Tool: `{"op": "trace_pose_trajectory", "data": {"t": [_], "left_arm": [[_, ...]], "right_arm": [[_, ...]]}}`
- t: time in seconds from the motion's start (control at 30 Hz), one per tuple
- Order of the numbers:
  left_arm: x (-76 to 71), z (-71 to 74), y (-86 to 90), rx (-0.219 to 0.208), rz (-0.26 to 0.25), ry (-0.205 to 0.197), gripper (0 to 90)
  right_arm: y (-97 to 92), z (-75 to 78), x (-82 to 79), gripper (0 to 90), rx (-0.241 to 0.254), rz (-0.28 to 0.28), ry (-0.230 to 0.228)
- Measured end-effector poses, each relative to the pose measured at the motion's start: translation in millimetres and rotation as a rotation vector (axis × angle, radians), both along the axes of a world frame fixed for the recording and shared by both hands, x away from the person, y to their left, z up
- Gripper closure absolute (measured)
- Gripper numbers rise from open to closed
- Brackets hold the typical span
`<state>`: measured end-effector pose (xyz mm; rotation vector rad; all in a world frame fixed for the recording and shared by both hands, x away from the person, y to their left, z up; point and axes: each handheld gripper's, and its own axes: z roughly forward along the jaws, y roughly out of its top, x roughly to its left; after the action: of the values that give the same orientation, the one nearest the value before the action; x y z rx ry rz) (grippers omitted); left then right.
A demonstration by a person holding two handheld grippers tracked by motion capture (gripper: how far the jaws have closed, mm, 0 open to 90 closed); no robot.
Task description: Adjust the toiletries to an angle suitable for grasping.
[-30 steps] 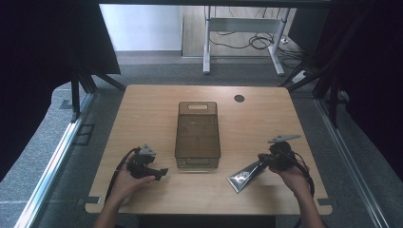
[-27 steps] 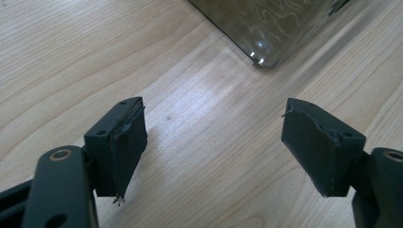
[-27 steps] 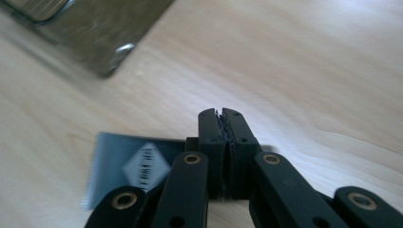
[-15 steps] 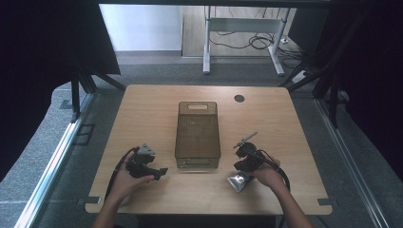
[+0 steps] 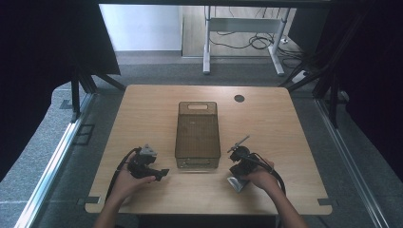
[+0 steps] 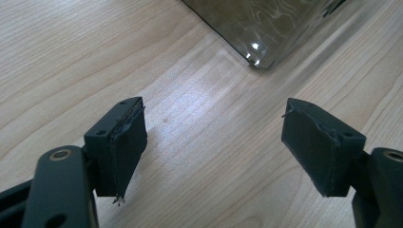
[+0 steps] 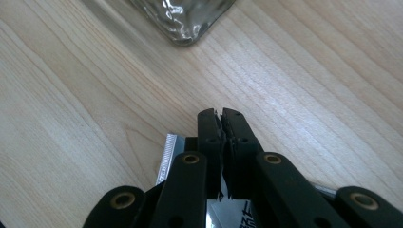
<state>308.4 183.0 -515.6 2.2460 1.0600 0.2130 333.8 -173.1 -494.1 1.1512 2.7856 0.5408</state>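
The right gripper (image 5: 237,164) has come in from the table's right side toward the clear bin (image 5: 197,135) since a second ago, and now sits just off the bin's near right corner. The silver pouch (image 5: 236,183) it holds has come with it; earlier the pouch stuck out to the left of the hand, now it lies under the hand, nearer the table's (image 5: 285,123) front edge. The left gripper (image 5: 151,167) has stayed where it was, off the bin's near left corner.

The right gripper's black jaws are pressed together on the silver pouch (image 7: 167,156), whose crimped edge shows just left of the closed fingertips (image 7: 222,121). The bin's rounded corner (image 7: 183,21) lies ahead of those tips, apart from them.

The left gripper's (image 6: 214,142) jaws stand wide apart with bare wood between the pads (image 6: 126,142); the bin's corner (image 6: 266,33) lies ahead, nearer the right-hand pad.

The bin stands upright, and nothing can be made out inside it from above.
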Motion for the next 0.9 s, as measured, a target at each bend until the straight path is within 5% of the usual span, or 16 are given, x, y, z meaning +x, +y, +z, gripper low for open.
{"op": "trace_pose_trajectory", "data": {"t": [0.37,0.63,0.9], "left_arm": [[-0.4,1.5,0.6,-0.008,0.0,-0.009,23.7],[0.2,-0.4,-0.2,-0.003,0.005,-0.002,23.7],[-0.5,-1.0,-3.1,0.004,-0.005,-0.002,23.7]], "right_arm": [[3.8,-7.6,-4.2,89.2,-0.009,0.021,0.008],[-1.7,-8.9,-21.3,89.6,-0.028,0.053,-0.007],[-16.1,-7.7,-31.5,89.6,-0.027,0.03,0.005]]}}
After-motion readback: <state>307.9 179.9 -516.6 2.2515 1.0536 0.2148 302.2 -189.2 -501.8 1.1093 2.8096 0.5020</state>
